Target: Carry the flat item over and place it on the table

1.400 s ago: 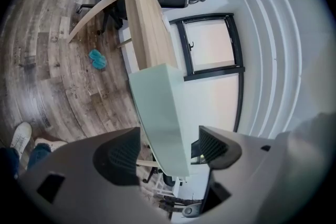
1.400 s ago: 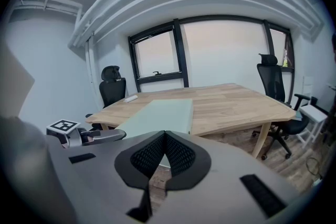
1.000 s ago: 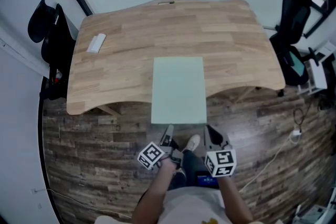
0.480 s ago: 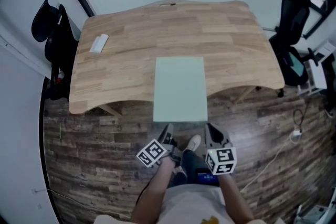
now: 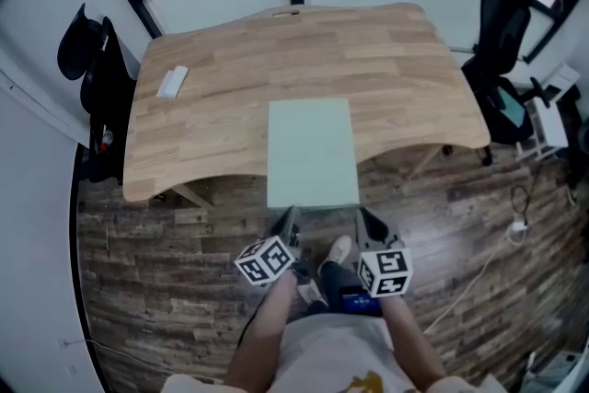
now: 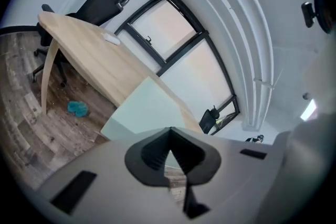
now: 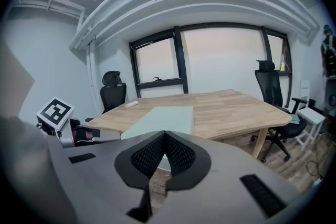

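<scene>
A pale green flat board (image 5: 311, 152) lies on the wooden table (image 5: 405, 60), its near end sticking out past the table's front edge. Both grippers hang just behind that overhanging end, over the floor, and neither touches it. The left gripper (image 5: 290, 218) is shut with nothing between its jaws. The right gripper (image 5: 366, 221) is shut and empty too. In the left gripper view the board (image 6: 144, 110) sits just beyond the closed jaw tips (image 6: 169, 131). In the right gripper view the board (image 7: 165, 118) lies ahead of the closed jaws (image 7: 164, 136).
A small white block (image 5: 172, 81) rests near the table's far left corner. A black office chair (image 5: 92, 69) stands at the table's left and another (image 5: 502, 60) at its right. The person's shoe (image 5: 338, 250) shows between the grippers. Something blue (image 6: 77, 108) lies on the floor under the table.
The board stays where it lay on the table. Both grippers keep their places just behind its near end; the head view has shifted slightly.
</scene>
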{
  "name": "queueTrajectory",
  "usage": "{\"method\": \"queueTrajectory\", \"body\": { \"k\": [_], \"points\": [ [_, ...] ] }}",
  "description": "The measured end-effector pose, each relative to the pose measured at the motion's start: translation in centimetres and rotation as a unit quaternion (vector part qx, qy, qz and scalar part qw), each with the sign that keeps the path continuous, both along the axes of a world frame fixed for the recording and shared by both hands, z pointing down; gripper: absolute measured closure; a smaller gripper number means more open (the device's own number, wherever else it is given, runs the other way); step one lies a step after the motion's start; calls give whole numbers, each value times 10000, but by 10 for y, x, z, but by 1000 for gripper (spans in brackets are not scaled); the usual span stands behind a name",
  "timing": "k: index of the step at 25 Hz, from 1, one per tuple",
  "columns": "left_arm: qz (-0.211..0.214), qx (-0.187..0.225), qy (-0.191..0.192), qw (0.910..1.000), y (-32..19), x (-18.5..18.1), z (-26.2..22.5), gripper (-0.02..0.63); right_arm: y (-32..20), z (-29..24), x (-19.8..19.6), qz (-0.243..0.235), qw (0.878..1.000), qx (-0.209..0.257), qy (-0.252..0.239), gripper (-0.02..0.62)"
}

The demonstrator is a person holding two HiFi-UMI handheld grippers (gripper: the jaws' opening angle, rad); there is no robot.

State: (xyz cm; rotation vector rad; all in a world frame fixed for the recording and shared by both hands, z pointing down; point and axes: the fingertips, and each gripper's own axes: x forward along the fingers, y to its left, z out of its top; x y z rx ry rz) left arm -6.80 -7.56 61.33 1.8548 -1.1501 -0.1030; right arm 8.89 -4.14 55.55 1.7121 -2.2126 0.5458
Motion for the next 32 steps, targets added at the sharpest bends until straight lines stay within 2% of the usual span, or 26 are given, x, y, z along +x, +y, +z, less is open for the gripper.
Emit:
{"method": "queueTrajectory", "body": {
  "k": [7,11,15,22,26,32],
  "points": [
    [237,586,-589,9963,-8,0,-35,604,1,-10,-1,35,9999,132,5,598],
    [264,890,-1192,9885,-14,-5,-51,604,4,-16,-1,44,9998,194,6,598],
    [317,1295,-1580,9784,-20,-7,-72,604,2,-21,0,102,9996,272,-2,598],
    [398,1954,-1844,9624,-22,3,-109,604,-3,-33,1,58,9991,428,19,598],
    [522,2287,-1490,9606,-20,12,-127,604,-5,-39,0,21,9988,489,74,598],
    [528,2708,-2082,9384,-19,17,-142,604,-7,-47,6,84,9979,597,242,598]
  ]
}}
